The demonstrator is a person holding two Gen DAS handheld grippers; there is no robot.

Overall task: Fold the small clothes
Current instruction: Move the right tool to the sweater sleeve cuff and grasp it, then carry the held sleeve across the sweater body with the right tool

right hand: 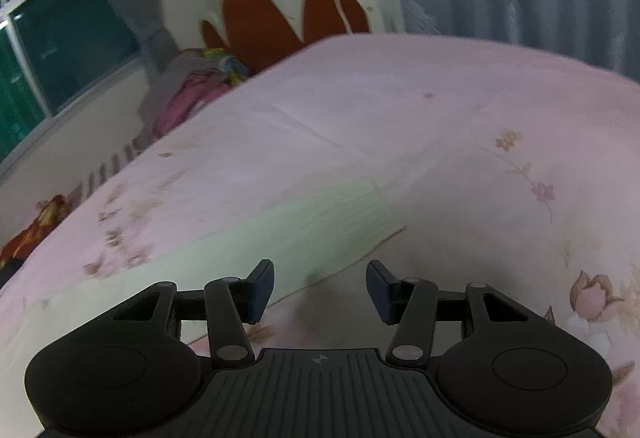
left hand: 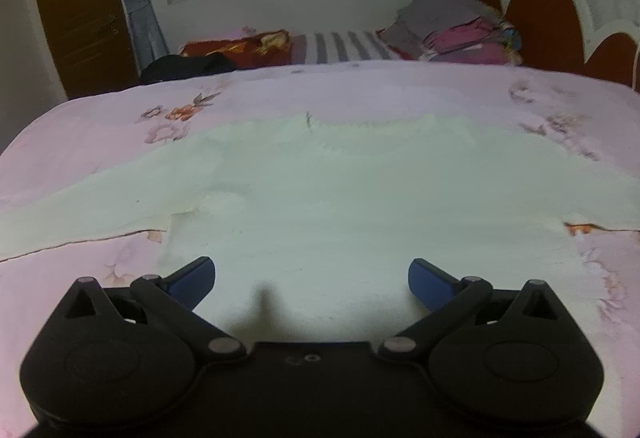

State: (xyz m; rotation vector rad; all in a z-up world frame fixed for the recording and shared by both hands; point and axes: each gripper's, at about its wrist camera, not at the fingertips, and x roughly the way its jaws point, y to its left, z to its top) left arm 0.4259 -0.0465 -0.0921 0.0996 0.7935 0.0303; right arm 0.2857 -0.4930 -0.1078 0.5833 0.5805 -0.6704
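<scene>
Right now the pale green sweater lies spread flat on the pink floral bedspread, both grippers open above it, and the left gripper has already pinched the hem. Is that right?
Not quite. The left gripper has pinched nothing: the left wrist view shows its jaws wide apart, with the sweater lying untouched beneath them. The rest holds: the sweater lies flat on the bedspread, and the right gripper is open too.

A pale cream-green knitted top lies on a pink bedspread printed with faded flowers, beyond it a grey-and-white striped sheet and orange headboard panels.
</scene>
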